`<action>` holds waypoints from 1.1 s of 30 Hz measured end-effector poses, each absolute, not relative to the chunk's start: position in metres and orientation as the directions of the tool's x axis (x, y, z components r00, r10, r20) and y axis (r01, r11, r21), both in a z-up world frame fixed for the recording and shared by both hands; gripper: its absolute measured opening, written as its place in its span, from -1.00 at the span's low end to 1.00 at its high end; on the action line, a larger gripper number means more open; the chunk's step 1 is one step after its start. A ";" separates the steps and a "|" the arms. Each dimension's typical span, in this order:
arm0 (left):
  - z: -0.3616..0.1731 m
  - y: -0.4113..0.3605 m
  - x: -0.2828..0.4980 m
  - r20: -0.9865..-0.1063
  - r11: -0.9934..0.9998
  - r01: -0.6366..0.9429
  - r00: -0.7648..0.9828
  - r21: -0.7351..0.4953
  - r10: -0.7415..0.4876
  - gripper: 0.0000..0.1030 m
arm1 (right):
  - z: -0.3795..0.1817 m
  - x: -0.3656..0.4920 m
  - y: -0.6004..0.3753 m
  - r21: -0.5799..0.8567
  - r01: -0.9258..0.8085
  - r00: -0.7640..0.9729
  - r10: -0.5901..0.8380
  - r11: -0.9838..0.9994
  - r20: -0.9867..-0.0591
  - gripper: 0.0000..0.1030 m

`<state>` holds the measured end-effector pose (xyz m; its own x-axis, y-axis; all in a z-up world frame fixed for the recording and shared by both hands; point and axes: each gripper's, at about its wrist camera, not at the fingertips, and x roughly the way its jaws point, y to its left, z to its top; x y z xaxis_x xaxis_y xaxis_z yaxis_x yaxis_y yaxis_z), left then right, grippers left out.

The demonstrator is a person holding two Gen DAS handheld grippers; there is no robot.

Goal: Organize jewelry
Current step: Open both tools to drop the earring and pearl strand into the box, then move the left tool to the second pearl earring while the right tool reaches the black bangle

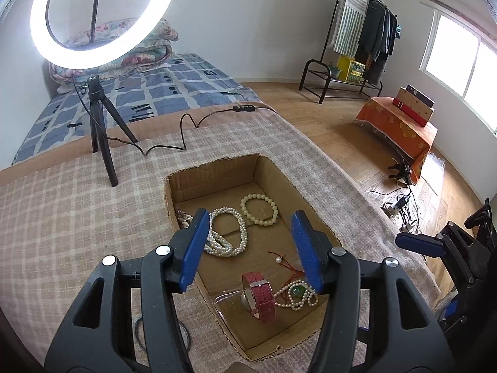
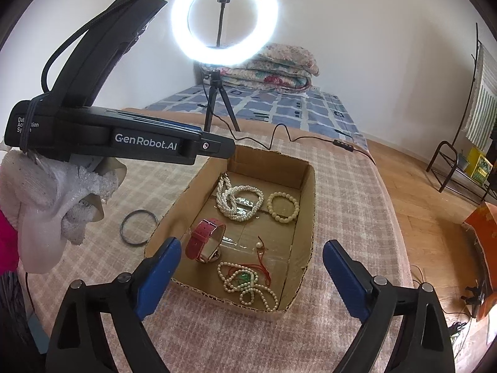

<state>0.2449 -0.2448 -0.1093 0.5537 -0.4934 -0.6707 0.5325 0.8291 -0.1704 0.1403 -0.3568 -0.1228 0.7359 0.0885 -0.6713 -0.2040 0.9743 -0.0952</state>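
Note:
An open cardboard box point(image 1: 183, 186) point(image 2: 306, 186) sits on the checked cloth. Inside lie a pearl necklace bundle point(image 1: 228, 233) point(image 2: 239, 200), a pale bead bracelet point(image 1: 259, 209) point(image 2: 283, 207), a red-strap watch point(image 1: 260, 295) point(image 2: 203, 242), a thin pearl necklace with a green pendant point(image 1: 298, 293) point(image 2: 247, 284) and a red cord with one pearl point(image 1: 278, 259) point(image 2: 258, 245). A dark bangle point(image 2: 139, 227) point(image 1: 161, 335) lies on the cloth left of the box. My left gripper point(image 1: 250, 242) is open and empty above the box. My right gripper point(image 2: 251, 264) is open and empty at the box's near edge.
A lit ring light on a small tripod point(image 1: 99, 118) point(image 2: 217, 99) stands behind the box, its cable point(image 1: 186, 124) trailing over the cloth. A bed with folded quilts point(image 2: 273, 68) lies beyond. The table edge drops to wooden floor point(image 1: 357, 143) on the right.

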 end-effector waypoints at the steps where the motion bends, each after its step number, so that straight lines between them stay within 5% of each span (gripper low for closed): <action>1: -0.107 -0.244 0.243 -0.667 0.830 0.531 0.557 -0.171 -0.494 0.11 | -0.122 0.140 -0.356 -0.095 -0.203 0.738 0.089 0.975 -0.669 0.84; 33: -0.039 -0.168 0.188 -0.580 0.852 0.510 0.660 -0.121 -0.478 0.12 | -0.074 0.095 -0.317 -0.074 -0.218 0.791 0.132 0.973 -0.597 0.91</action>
